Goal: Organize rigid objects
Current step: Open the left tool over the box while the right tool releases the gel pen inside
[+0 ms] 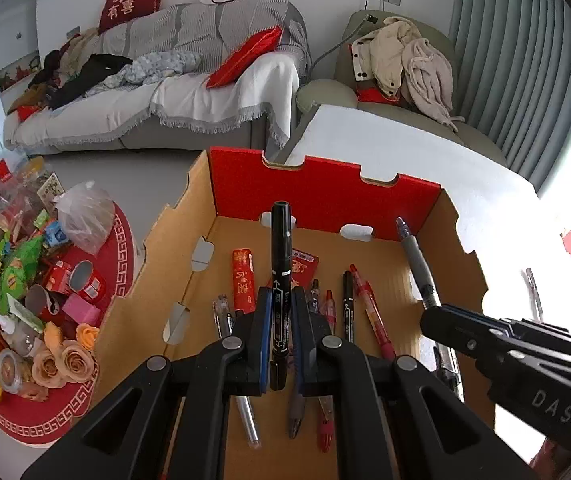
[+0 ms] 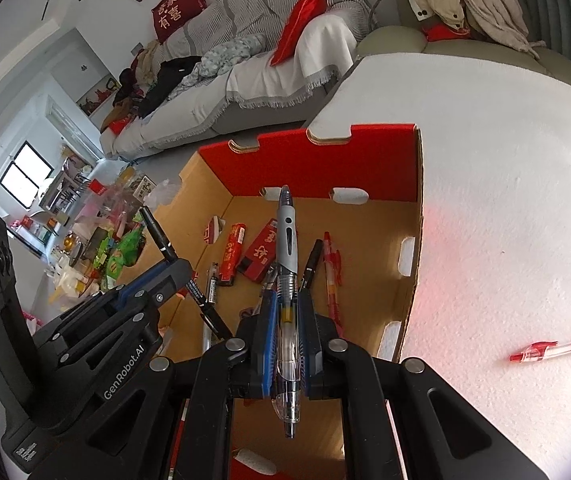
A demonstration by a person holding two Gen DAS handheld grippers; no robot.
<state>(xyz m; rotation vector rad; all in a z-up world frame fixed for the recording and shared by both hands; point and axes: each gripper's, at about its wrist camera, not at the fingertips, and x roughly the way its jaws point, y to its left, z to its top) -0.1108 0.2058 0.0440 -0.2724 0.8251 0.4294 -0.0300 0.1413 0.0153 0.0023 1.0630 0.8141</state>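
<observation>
The left gripper (image 1: 278,300) fingers pinch a black marker (image 1: 279,248) over the cardboard box (image 1: 451,240). The right gripper (image 2: 288,312) fingers clamp a grey pen (image 2: 288,240).

One cardboard box (image 1: 325,192), two red packets (image 1: 243,280) (image 1: 305,266) — two hand-held grippers (image 1: 280,294) (image 2: 287,300), two held pens (image 1: 280,240) (image 2: 287,232).

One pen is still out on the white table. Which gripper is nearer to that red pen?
Right. The right gripper holds a grey pen over the box's table-side half; the left gripper is farther from the red pen.

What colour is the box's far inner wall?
Red, on the box's far wall; clearest in the left wrist view.
</observation>
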